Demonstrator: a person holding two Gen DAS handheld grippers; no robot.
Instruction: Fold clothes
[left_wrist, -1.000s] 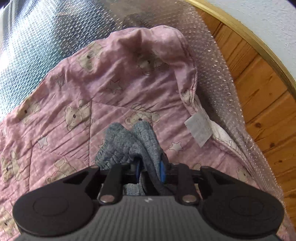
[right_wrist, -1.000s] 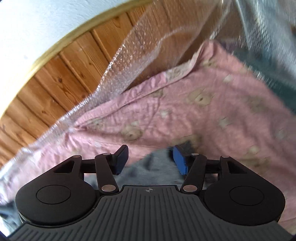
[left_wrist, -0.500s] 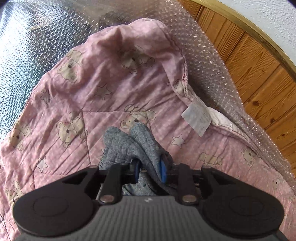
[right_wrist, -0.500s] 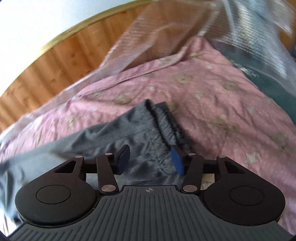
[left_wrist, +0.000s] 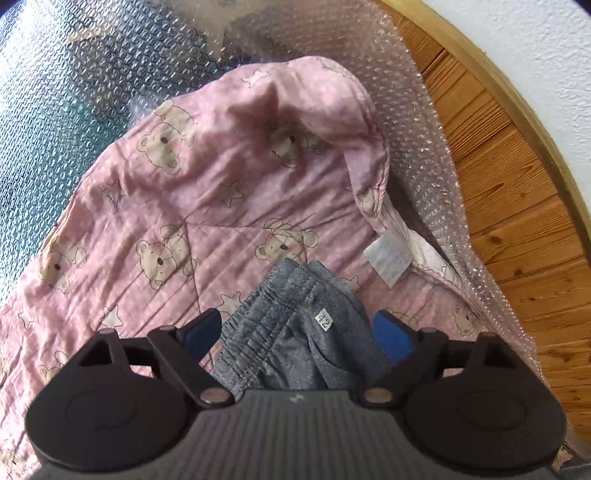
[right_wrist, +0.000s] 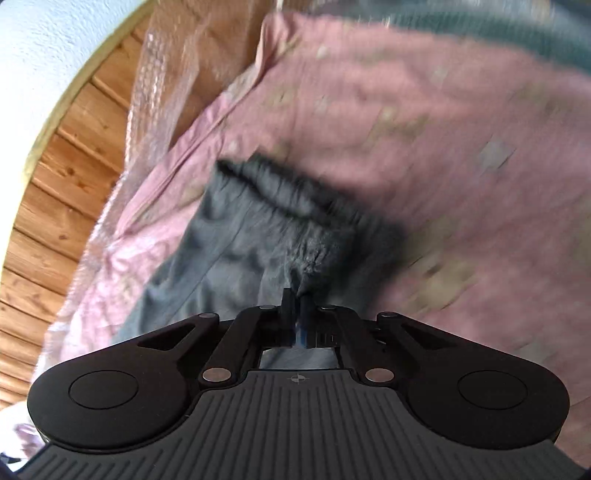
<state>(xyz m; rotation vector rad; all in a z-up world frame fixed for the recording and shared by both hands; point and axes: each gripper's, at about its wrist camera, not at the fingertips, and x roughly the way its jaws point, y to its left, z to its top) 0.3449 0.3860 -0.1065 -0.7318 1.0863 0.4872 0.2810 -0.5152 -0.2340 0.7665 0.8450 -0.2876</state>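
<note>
I am holding my left gripper (left_wrist: 295, 334) with its jaws spread wide, and the grey trousers (left_wrist: 295, 332) are lying loose between the blue pads (left_wrist: 391, 338), their gathered waistband and a small size tag (left_wrist: 324, 320) reading 42 facing up. My right gripper (right_wrist: 295, 308) is pinching hard, its jaws clenched together on a bunch of the same grey trousers (right_wrist: 258, 240) just below the elastic waistband, with the cloth spreading away from my fingertips. The trousers are resting on a pink quilt (left_wrist: 221, 206) printed with teddy bears and stars, which is lying over bubble wrap (left_wrist: 92, 92). A white care label (left_wrist: 388, 258) is sticking out at the quilt's edge. A wooden floor (left_wrist: 517, 221) is showing beside the bubble wrap, and the right wrist view is blurring much of the quilt.
</note>
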